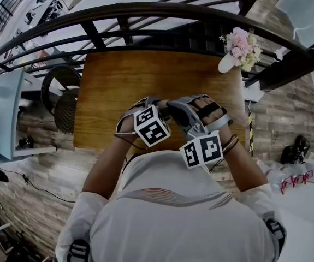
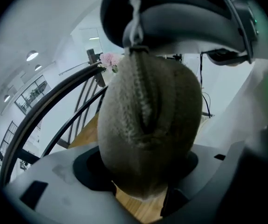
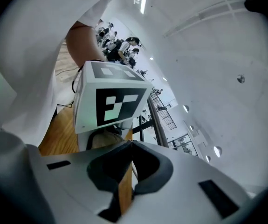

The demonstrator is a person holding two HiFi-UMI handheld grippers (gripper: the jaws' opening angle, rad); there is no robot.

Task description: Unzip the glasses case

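Your left gripper is clamped on the lower end of the one olive-brown fabric glasses case. The case stands upright between the jaws, with its zip line facing the camera. The single white cord zip pull rises from the top of the case into your right gripper, whose jaws are pressed together on it. Both grippers sit close together over the near edge of the one brown wooden table. One white vase of pink flowers stands at the table's far right corner.
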